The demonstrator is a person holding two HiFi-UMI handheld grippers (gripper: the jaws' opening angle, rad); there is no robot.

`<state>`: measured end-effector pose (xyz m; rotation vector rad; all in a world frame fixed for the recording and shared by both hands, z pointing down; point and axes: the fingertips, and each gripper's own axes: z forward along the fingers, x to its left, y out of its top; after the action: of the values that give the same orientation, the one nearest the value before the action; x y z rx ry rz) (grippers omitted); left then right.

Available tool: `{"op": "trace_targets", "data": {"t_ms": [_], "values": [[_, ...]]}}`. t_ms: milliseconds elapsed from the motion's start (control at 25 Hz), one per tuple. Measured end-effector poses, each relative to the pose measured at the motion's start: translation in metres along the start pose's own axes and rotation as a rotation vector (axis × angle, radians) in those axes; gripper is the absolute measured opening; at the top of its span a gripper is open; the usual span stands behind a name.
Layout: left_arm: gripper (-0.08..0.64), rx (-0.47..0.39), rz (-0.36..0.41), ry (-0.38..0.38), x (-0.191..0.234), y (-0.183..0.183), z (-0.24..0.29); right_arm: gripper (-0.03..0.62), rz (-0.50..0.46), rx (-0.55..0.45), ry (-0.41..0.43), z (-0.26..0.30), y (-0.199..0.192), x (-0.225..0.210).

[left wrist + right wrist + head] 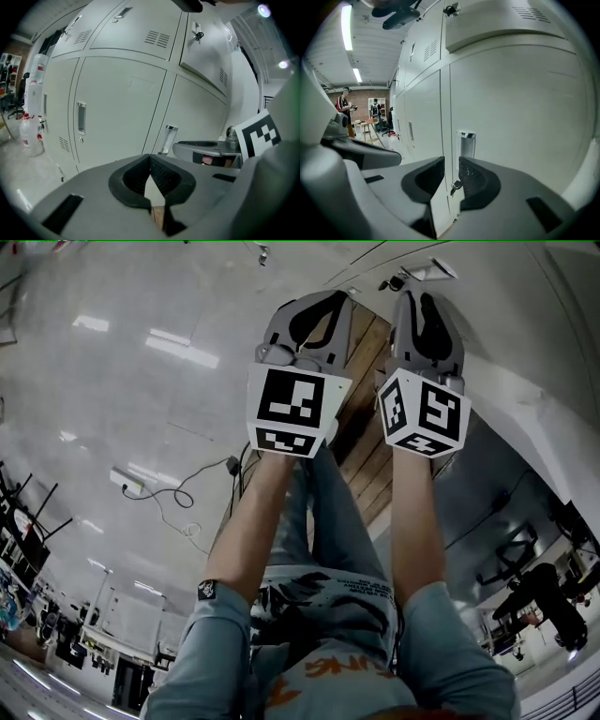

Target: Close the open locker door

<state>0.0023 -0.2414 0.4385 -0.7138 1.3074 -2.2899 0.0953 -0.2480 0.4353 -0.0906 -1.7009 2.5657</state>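
A bank of white lockers [117, 98] fills both gripper views. An upper door [206, 54] with a key [197, 35] in its lock stands out from the row at an angle; the same door [506, 23] shows at the top of the right gripper view. My left gripper [150, 161] is shut with nothing in it and points at the lower doors. My right gripper [451, 173] is open and empty. Past its gap I see a door seam, a small key [455, 185] and a recessed handle [466, 143]. In the head view both grippers [307, 315] [427, 320] are held side by side.
Plastic jugs [30, 136] stand on the floor at the lockers' left end. People [344, 105] and a table [370, 124] are far down the room. A cable [159, 488] lies on the floor. Another recessed handle [81, 117] sits on a lower door.
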Motion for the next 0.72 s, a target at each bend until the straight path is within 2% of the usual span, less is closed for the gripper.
{"op": "trace_targets", "data": {"t_ms": [320,720], "values": [[0.021,-0.068,0.016,-0.017,-0.054,0.042,-0.047,0.044,-0.004,-0.017,0.079,-0.072,0.03,0.011],[0.021,-0.161,0.039,0.005,-0.093,0.132,-0.127,0.031,0.035,-0.108,0.149,-0.157,0.13,0.02]]}}
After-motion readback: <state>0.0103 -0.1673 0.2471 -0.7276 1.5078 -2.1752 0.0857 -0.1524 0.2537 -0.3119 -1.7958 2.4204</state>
